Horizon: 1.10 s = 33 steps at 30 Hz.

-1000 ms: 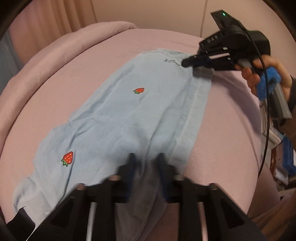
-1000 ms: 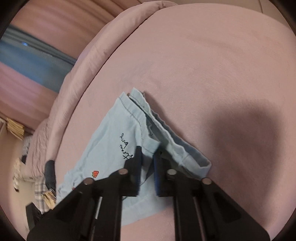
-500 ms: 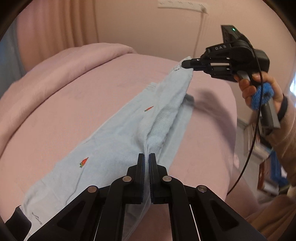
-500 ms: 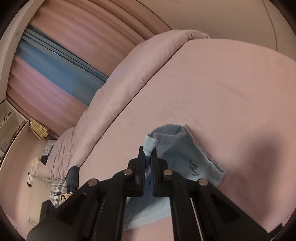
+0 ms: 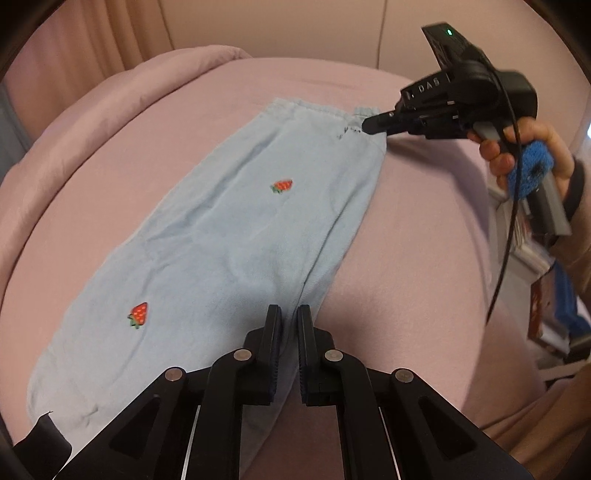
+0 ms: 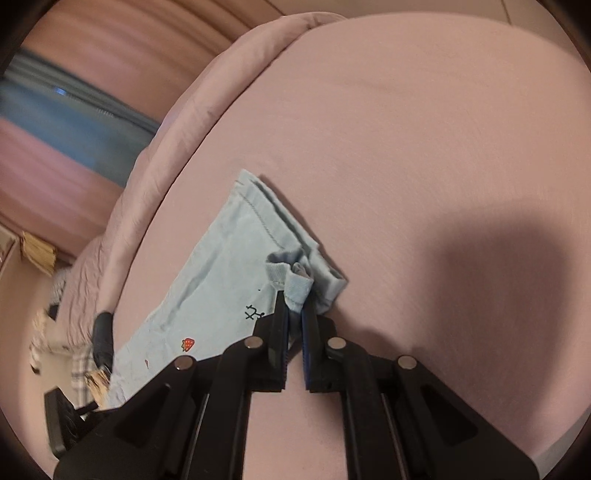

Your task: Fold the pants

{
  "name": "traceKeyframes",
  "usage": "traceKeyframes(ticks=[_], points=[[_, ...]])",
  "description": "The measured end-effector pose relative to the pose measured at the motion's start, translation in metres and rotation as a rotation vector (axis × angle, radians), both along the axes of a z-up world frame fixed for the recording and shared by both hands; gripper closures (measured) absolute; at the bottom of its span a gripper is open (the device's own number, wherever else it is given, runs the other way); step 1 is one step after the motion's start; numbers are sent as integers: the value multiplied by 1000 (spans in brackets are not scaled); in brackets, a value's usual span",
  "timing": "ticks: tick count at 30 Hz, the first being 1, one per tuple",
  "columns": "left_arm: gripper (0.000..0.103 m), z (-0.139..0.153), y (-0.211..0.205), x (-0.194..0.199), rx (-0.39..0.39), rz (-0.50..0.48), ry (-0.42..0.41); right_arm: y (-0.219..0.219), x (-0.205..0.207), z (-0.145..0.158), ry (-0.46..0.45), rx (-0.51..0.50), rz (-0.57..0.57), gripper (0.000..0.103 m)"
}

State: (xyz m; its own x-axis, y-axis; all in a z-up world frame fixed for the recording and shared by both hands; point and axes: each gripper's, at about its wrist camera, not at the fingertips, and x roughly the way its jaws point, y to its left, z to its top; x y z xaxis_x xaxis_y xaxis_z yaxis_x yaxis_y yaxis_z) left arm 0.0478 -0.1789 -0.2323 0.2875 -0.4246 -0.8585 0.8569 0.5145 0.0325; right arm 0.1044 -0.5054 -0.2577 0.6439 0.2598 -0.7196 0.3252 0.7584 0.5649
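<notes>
1. Left wrist view shows the light blue soft cotton pants with small red strawberry prints (image 5: pixel 236 236) lying flat and long on the pink bed cover (image 5: pixel 424 258), already folded leg on leg, I judge.
2. The cloth looks thin, light and limp (it makes small wrinkles and bunches easily), so I judge it will sag between two holds and will not slip much on the bed cover. It is not fragile.
3. Good places to take hold are the thicker stitched edges: the hem end and the waist end, at the corners.
4. The left gripper (image 5: pixel 287 325) has its two black fingers nearly together, pinching a ridge of the pants at the near end.
5. The right gripper (image 6: pixel 294 310) is closed on a bunched corner of the pants at the far end, beside some black handwriting print (image 6: pixel 254 312); the person's right hand (image 5: pixel 524 155) holds its handle.
6. The bed cover is soft and matte, with a rolled pink duvet edge (image 6: pixel 207 122) along one side.
7. Around it there are pink curtains (image 6: pixel 74 51) and a plain beige wall (image 5: pixel 295 26). Things at the edge of the room are too blurred to name.
</notes>
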Motion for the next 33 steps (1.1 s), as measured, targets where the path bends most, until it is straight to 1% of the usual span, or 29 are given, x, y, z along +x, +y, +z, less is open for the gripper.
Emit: traceKeyframes(ticks=[2,4,5,6,7,8,9,10,12,14,15,16,17,18,19,21,22,24,25,26,27,28,29,30,32,33], points=[[91,13,7,3,-46,15,20,0,3,7,-23,-5,11,93],[68,29,21,4,-97,33,19,0,3,3,15,-33,14,87],[62,35,27,6,-119,41,17,-1,2,6,25,-71,15,82],[52,42,34,9,-141,50,14,-1,1,12,18,-110,12,73],[47,49,42,12,-165,61,4,-1,-2,23,0,-192,2,70],[47,54,48,16,-180,70,-14,-1,-3,34,-26,-259,0,67],[46,57,53,22,-176,84,-35,0,-2,42,-58,-296,19,66],[46,57,57,34,-150,118,-62,2,2,49,-95,-310,70,66],[46,53,61,56,-111,168,-75,7,14,57,-128,-337,164,66],[46,45,66,85,-81,204,-69,27,37,65,-165,-448,303,67],[46,40,67,94,-57,215,-72,34,48,66,-168,-500,349,67],[46,32,66,107,-11,220,-72,41,64,65,-154,-554,405,68],[46,25,65,115,20,223,-74,43,73,64,-137,-583,431,71],[46,18,64,122,46,222,-65,46,91,59,-104,-623,463,70],[46,10,64,131,61,213,-31,47,99,56,-88,-633,480,69],[46,0,64,139,67,211,13,52,120,45,-48,-637,547,69],[46,-6,63,143,66,195,54,55,128,38,-27,-643,585,70],[48,-14,61,145,80,191,69,63,137,30,13,-667,626,71],[63,-16,60,144,88,188,67,68,139,26,29,-680,641,75],[72,-15,60,144,95,183,55,74,141,22,42,-700,660,93],[80,-15,60,141,100,183,29,78,141,20,46,-717,670,102],[84,-15,63,140,94,180,18,82,139,19,41,-722,682,99],[89,-14,63,138,91,184,0,86,136,22,20,-732,692,101],[97,-14,65,138,90,191,-14,86,132,22,7,-735,694,102],[99,-10,68,140,57,210,-11,82,123,28,-18,-757,676,102],[99,-8,72,131,47,215,-12,84,124,30,-27,-758,667,102]])
